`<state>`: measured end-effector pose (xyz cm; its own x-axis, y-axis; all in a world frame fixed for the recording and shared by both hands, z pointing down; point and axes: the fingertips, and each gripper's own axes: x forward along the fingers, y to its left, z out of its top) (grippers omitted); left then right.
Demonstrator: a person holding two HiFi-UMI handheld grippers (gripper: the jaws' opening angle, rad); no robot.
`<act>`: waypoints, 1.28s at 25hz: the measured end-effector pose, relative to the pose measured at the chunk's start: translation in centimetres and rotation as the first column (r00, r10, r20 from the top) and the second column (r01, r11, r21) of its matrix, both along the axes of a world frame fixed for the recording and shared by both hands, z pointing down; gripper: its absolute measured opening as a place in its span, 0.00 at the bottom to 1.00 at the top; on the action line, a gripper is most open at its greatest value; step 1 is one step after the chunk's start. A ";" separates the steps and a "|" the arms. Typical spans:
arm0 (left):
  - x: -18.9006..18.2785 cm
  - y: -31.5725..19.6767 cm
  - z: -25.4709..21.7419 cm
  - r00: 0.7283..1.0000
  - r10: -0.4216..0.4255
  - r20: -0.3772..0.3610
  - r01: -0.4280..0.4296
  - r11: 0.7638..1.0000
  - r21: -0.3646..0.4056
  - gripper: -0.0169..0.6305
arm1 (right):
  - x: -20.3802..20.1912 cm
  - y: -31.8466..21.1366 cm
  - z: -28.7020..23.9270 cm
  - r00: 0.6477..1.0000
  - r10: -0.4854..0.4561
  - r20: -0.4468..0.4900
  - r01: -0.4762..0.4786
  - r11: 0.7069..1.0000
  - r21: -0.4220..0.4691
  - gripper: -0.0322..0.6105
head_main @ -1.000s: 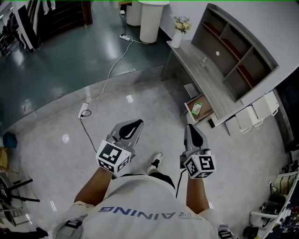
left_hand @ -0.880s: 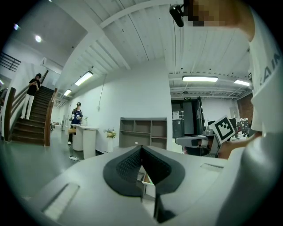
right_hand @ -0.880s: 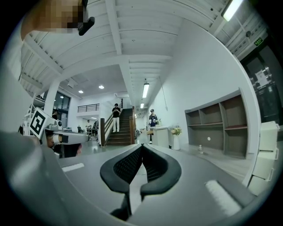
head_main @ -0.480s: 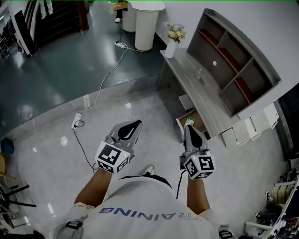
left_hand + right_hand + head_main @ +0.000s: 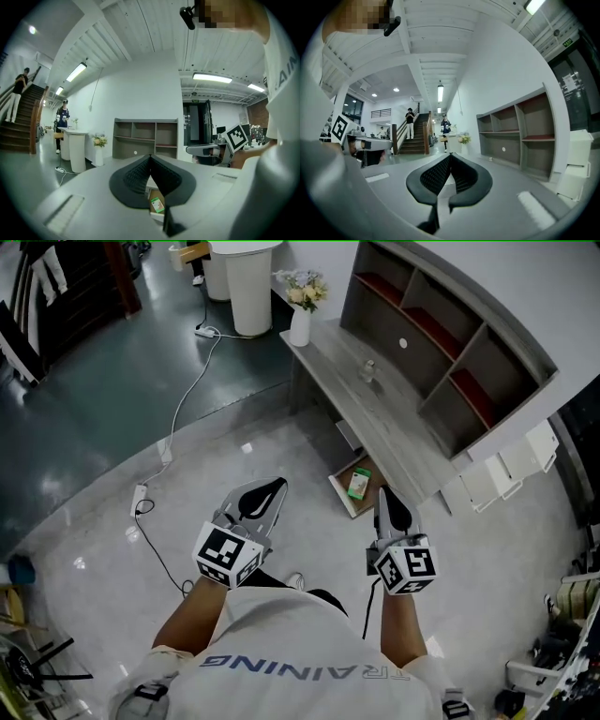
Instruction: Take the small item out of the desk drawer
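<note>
A grey desk (image 5: 375, 404) stands ahead against the wall. Its low drawer (image 5: 343, 493) is pulled out over the floor. Inside lies a small green and white item (image 5: 357, 484), which also shows past the jaws in the left gripper view (image 5: 156, 205). My left gripper (image 5: 277, 485) is shut and empty, held left of the drawer and short of it. The right gripper (image 5: 383, 493) is also shut and empty, its tip just right of the drawer's near corner. Tips meet in both gripper views (image 5: 150, 157) (image 5: 450, 154).
A grey shelf unit (image 5: 441, 334) sits on the desk, with a white vase of flowers (image 5: 302, 315) at its far end. White pedestal (image 5: 242, 277) beyond. A power strip and cable (image 5: 141, 495) lie on the floor at left. White boxes (image 5: 506, 470) stand right of the desk.
The person has walked toward the desk, so the open drawer has come closer, now between the two gripper tips. Both grippers keep the same pose and stay shut.
</note>
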<state>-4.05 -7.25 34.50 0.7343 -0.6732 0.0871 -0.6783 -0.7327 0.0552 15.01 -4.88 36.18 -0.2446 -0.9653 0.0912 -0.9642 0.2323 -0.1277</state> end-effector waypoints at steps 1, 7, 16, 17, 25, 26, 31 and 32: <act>0.9 -0.8 0.3 1.000 0.013 0.003 -0.013 1.000 -0.007 0.02 | 1.0 -0.3 0.4 1.000 0.018 0.003 -0.018 1.000 -0.005 0.08; 5.5 -3.4 1.0 0.991 0.135 -0.004 -0.135 0.991 -0.014 0.02 | 5.8 -0.9 1.9 0.990 0.137 0.017 -0.137 0.990 -0.027 0.07; 10.9 -10.2 2.9 0.936 0.350 -0.024 -0.351 0.935 -0.043 0.02 | 9.4 -3.4 3.5 0.937 0.348 -0.005 -0.348 0.935 -0.067 0.08; 11.2 -11.1 2.8 0.926 0.377 -0.023 -0.377 0.925 -0.040 0.02 | 9.4 -3.8 3.5 0.928 0.372 -0.008 -0.371 0.926 -0.072 0.08; 11.8 -19.6 4.7 0.839 0.543 0.004 -0.541 0.837 -0.082 0.02 | 8.3 -8.9 3.5 0.836 0.548 -0.021 -0.547 0.831 -0.099 0.08; 11.8 -20.7 5.3 0.830 0.558 0.008 -0.555 0.826 -0.094 0.02 | 8.0 -9.4 3.9 0.824 0.567 -0.027 -0.566 0.818 -0.107 0.08; 12.6 -22.9 7.5 0.776 0.630 0.013 -0.624 0.771 -0.125 0.02 | 7.5 -9.6 6.4 0.765 0.642 -0.051 -0.641 0.750 -0.166 0.10; 12.8 -23.1 7.8 0.768 0.641 0.017 -0.634 0.763 -0.128 0.02 | 7.5 -9.5 6.8 0.756 0.653 -0.051 -0.650 0.739 -0.176 0.10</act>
